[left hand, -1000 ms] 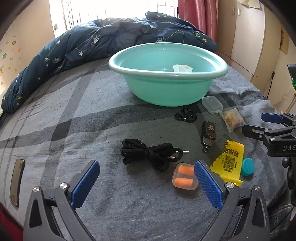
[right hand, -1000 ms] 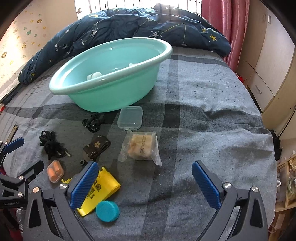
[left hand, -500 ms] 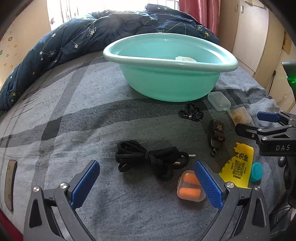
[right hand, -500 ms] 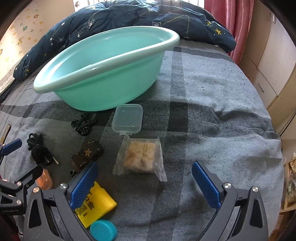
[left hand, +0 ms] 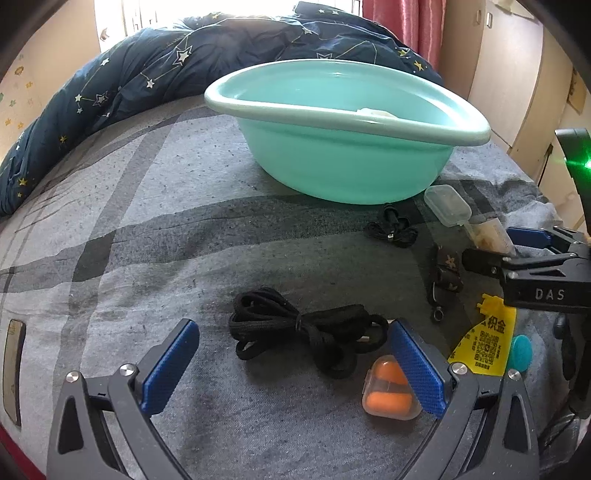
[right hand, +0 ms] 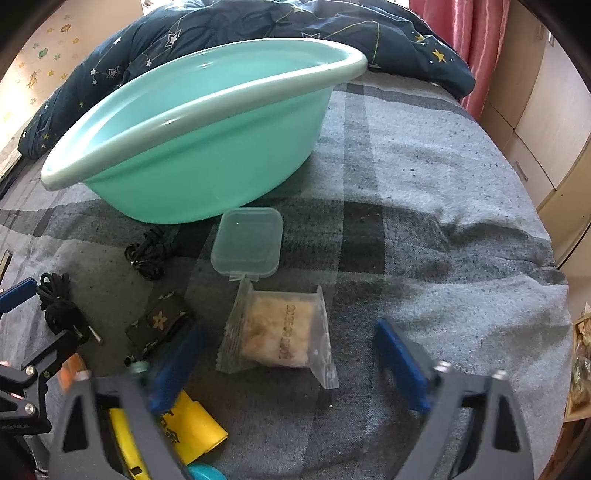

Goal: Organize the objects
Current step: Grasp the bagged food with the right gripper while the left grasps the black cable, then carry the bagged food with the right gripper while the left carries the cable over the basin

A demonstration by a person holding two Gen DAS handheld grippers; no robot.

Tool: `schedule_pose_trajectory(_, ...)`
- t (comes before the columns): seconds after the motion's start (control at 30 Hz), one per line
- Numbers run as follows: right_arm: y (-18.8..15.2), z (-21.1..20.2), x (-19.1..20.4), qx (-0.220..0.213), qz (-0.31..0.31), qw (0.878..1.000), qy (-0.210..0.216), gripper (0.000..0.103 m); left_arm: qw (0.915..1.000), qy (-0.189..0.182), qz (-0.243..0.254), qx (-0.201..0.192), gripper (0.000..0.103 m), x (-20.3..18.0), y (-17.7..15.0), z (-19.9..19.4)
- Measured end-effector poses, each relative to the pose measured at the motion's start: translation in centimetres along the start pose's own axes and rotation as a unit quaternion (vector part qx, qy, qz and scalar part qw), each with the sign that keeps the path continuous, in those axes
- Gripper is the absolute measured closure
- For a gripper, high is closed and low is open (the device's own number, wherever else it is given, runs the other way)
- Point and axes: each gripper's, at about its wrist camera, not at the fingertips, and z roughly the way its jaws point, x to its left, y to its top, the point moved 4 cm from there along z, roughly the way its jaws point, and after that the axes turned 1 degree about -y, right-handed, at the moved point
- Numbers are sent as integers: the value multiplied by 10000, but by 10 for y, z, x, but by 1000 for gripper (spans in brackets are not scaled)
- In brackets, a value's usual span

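On the grey checked bed, my left gripper (left hand: 291, 350) stands open just short of a bundled black cord (left hand: 303, 336). An orange earplug case (left hand: 388, 391) lies against its right finger. My right gripper (right hand: 288, 354) is closing; a clear snack packet (right hand: 280, 332) lies between its blurred jaws, and the pads are not touching it. Ahead of the packet sit a clear plastic box (right hand: 247, 243) and the teal basin (right hand: 207, 166). A small black cord (right hand: 147, 254), a flowered key pouch (right hand: 159, 321), a yellow tag (right hand: 192, 432) and a teal cap (left hand: 521, 352) lie nearby.
A dark blue star quilt (left hand: 166, 66) is heaped behind the basin (left hand: 343, 166), which holds something white (left hand: 376, 112). Cupboards (right hand: 546, 122) and a red curtain (right hand: 476, 33) stand to the right. A dark flat item (left hand: 13, 365) lies at the bed's left edge.
Both grippers have sunk forward toward the bed. The right jaws have narrowed around the snack packet. The left jaws stay wide, now closer to the black cord.
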Motion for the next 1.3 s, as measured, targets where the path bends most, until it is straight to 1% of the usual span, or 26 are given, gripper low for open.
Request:
schedule_pose_trajectory(0.03, 0, 0, 1, 15, -23, 10000, -11, 34, 10000, -5, 1, 5, 0, 0, 0, 0)
schedule_pose_trajectory(0.07, 0, -1, 2, 43, -33, 10000, 77, 49, 10000, -11, -5, 10, 0, 0, 0, 0)
schedule_pose_trajectory(0.1, -1, -3, 3, 45, -19, 9999, 125, 52, 10000, -9, -7, 13, 0, 0, 0, 1)
schedule_pose_trajectory(0.13, -1, -6, 3, 11, -9, 9999, 132, 58, 10000, -11, -5, 15, 0, 0, -1, 0)
schedule_pose_trajectory(0.47, -1, -18, 5, -105, -60, 9997, 217, 61, 10000, -72, -33, 5, 0, 0, 2, 1)
schedule_pose_trajectory(0.73, 2, -21, 5, -138, -63, 9997, 194, 61, 9996, -247, -102, 122, 0, -3, 5, 4)
schedule_pose_trajectory(0.8, 3, -23, 4, -166, -55, 9997, 185, 61, 9994, -317, -96, 131, 6, -5, 6, 3)
schedule_pose_trajectory(0.83, 4, -24, 4, -181, -47, 9997, 182, 61, 9992, -362, -99, 131, 19, -6, 7, 2)
schedule_pose_trajectory(0.87, 4, -24, 3, -189, -38, 9996, 181, 61, 9992, -351, -96, 135, 39, -6, 7, 2)
schedule_pose_trajectory(0.93, 5, -27, 2, -210, -20, 9996, 172, 61, 9991, -393, -89, 157, 55, -6, 6, 2)
schedule_pose_trajectory(0.97, 5, -28, 2, -218, -17, 9996, 171, 61, 9988, -459, -111, 159, 68, -7, 5, 1)
schedule_pose_trajectory(1.03, 4, -30, 1, -239, -11, 9996, 172, 61, 9984, -531, -100, 145, 84, -7, 5, -1)
schedule_pose_trajectory(1.17, 5, -35, -1, -290, 10, 9994, 179, 61, 9984, -553, -97, 99, 88, -6, 6, -7)
schedule_pose_trajectory(1.3, 4, -44, -2, -368, 23, 9992, 172, 61, 9985, -541, -77, 25, 88, -7, 3, -15)
